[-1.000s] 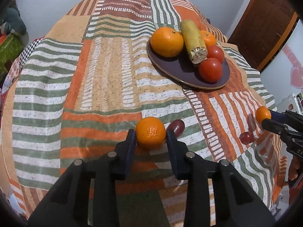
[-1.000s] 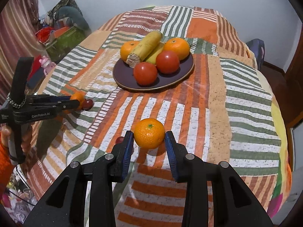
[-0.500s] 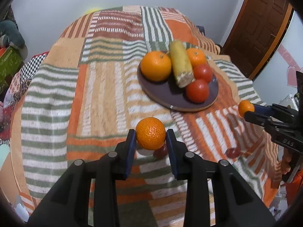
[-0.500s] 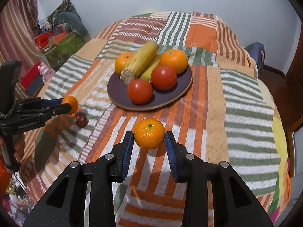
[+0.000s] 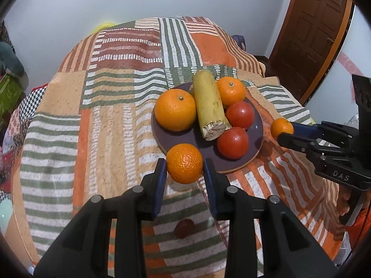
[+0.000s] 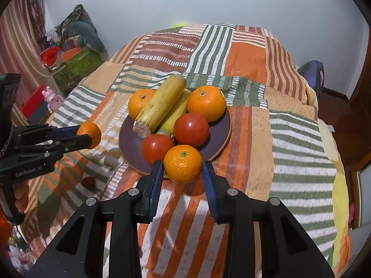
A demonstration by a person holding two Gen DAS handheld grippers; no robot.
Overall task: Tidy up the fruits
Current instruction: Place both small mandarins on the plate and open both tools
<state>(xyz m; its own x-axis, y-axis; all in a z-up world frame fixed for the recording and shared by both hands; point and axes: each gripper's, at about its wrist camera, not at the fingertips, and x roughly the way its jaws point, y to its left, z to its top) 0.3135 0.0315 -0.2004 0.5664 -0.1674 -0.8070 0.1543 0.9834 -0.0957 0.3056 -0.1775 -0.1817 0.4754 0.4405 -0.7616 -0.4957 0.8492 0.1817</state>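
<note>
A dark purple plate (image 5: 256, 139) (image 6: 223, 136) on the striped tablecloth holds two oranges, two tomatoes and bananas. My left gripper (image 5: 184, 172) is shut on an orange (image 5: 184, 163) and holds it above the plate's near rim. It also shows in the right wrist view (image 6: 89, 136) to the left of the plate. My right gripper (image 6: 182, 173) is shut on another orange (image 6: 182, 163) above the plate's near rim. It also shows in the left wrist view (image 5: 281, 132) just right of the plate.
A small dark red fruit (image 5: 184, 228) (image 6: 88, 181) lies on the cloth (image 5: 111, 120) near the front edge. A wooden door (image 5: 310, 30) stands at the right. Boxes and toys (image 6: 69, 58) are piled on the floor to the left.
Both grippers have moved forward with their oranges and now hang at the plate's rim. The small dark red fruit is left behind on the cloth.
</note>
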